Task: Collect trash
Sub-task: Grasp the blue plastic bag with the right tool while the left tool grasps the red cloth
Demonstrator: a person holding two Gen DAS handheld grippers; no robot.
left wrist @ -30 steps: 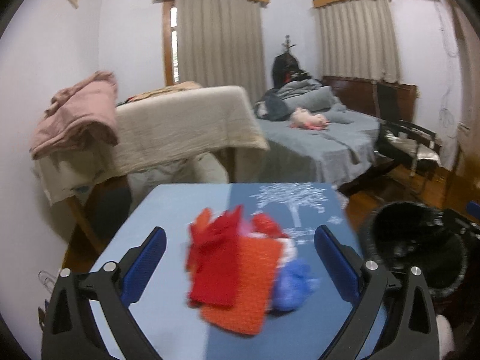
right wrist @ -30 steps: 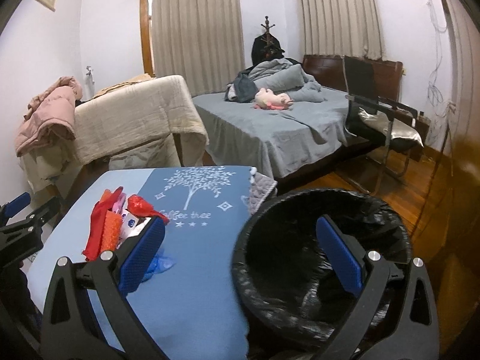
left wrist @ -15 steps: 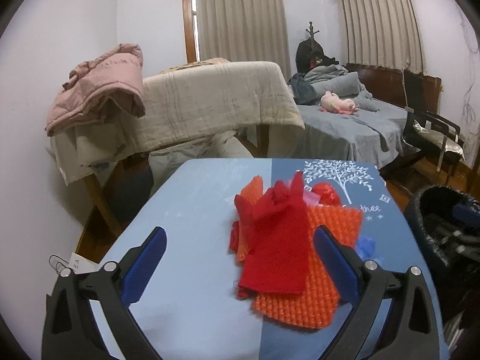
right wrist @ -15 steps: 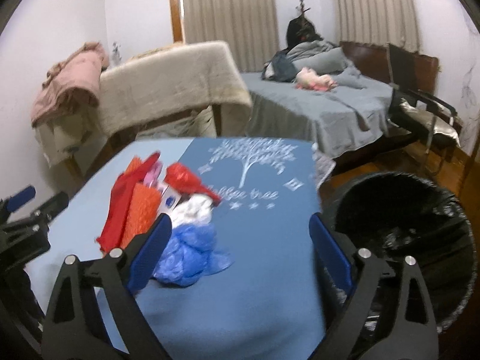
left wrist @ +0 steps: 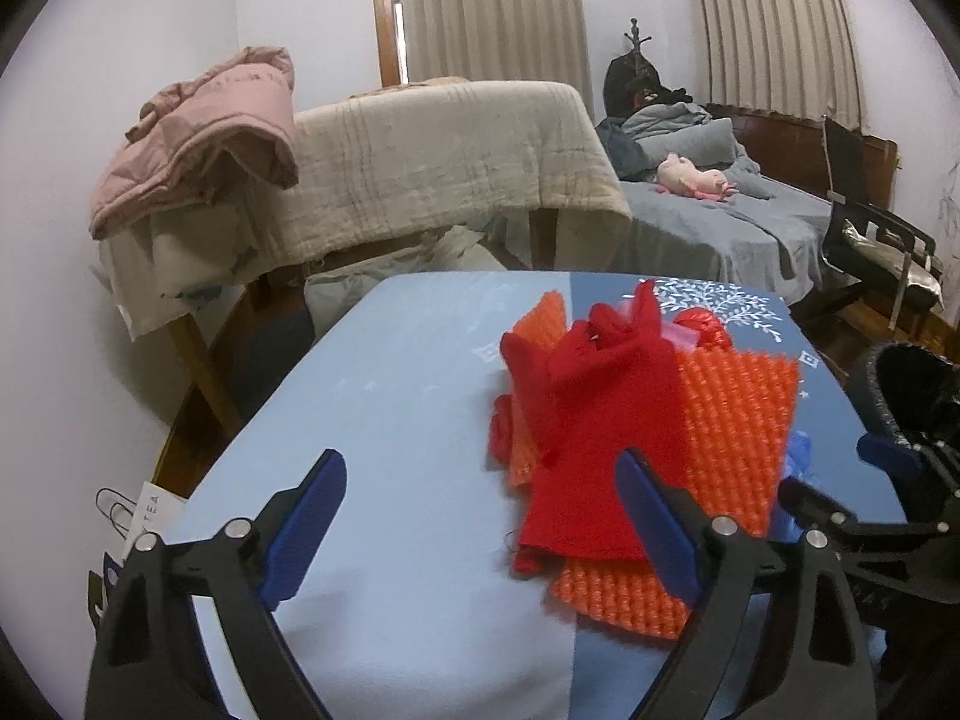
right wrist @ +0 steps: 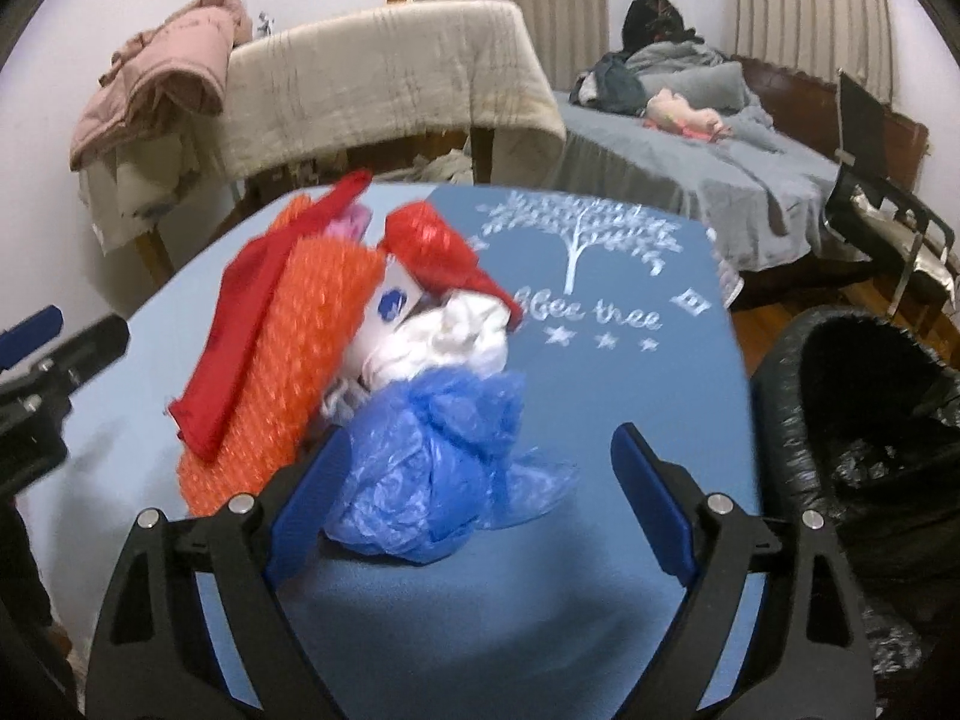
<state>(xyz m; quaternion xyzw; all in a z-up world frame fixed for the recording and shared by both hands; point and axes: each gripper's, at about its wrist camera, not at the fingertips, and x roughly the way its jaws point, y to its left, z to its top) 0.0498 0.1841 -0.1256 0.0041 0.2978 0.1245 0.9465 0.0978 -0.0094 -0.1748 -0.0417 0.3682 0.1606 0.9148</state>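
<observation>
A heap of trash lies on the blue-covered table [left wrist: 384,420], toward its right half. On top sits a red cloth [left wrist: 594,420] over an orange mesh sheet [left wrist: 738,414]; at the heap's right side are a crumpled blue plastic bag [right wrist: 444,456], a white wad [right wrist: 450,336] and a red plastic bag [right wrist: 438,252].

The left claw [left wrist: 480,516] is closing but stands wide and grips nothing: bare table shows between its blue pads, and its right pad overlaps the near edge of the red cloth in the view.

The right claw [right wrist: 480,498] stands wide too, holding nothing, its pads clear of the blue plastic bag, which lies just past its left pad.

A black-lined trash bin [right wrist: 852,420] stands on the floor just right of the table. A grey bed [left wrist: 750,222] lies far right.
</observation>
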